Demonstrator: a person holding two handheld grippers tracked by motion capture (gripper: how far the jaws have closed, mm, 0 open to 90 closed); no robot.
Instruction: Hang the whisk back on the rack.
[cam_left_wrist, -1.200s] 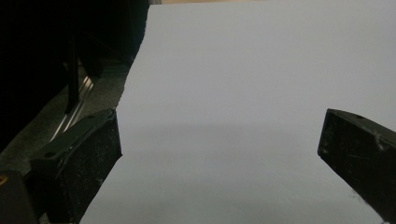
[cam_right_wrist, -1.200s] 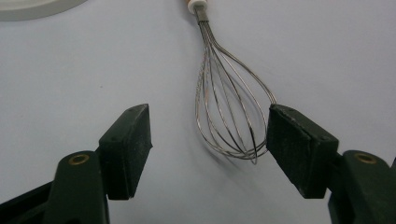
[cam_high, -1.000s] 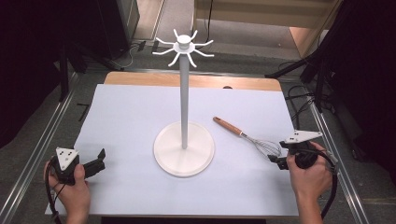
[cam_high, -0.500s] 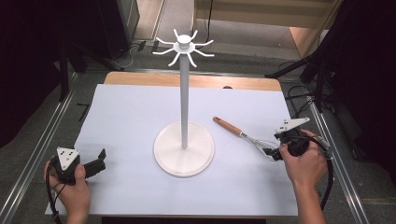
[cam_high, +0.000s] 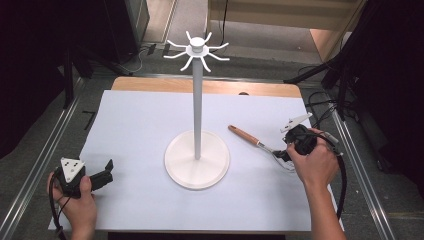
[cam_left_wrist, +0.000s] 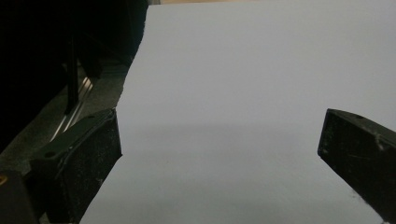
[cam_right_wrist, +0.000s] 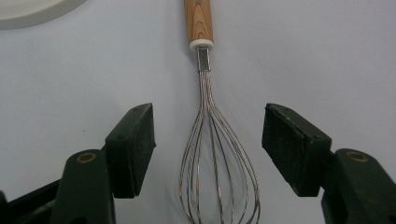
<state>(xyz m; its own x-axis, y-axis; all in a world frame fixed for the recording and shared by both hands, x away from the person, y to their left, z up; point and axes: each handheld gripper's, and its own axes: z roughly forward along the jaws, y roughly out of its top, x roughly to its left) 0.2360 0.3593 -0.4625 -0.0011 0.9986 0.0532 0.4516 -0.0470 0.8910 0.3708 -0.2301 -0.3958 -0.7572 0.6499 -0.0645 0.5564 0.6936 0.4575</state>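
A wire whisk (cam_high: 260, 144) with a wooden handle (cam_right_wrist: 198, 19) lies flat on the white table (cam_high: 140, 125), right of a tall white hook stand (cam_high: 197, 100). My right gripper (cam_high: 284, 154) hovers over the whisk's wire end, open. In the right gripper view the wire loops (cam_right_wrist: 215, 163) lie between the two jaws without touching either pad (cam_right_wrist: 135, 140). My left gripper (cam_high: 105, 172) rests low near the table's front left corner, open, with bare white surface between its jaws in the left gripper view (cam_left_wrist: 219, 140).
The stand's round base (cam_high: 197, 160) sits mid-table and its edge (cam_right_wrist: 28, 11) shows at the top left of the right gripper view. Metal rails (cam_high: 45, 150) run along both table sides. Dark stands and cables (cam_high: 325, 100) crowd the floor beyond.
My right gripper has moved up and to the left from the table's right edge onto the whisk's wire end. The left gripper has stayed put.
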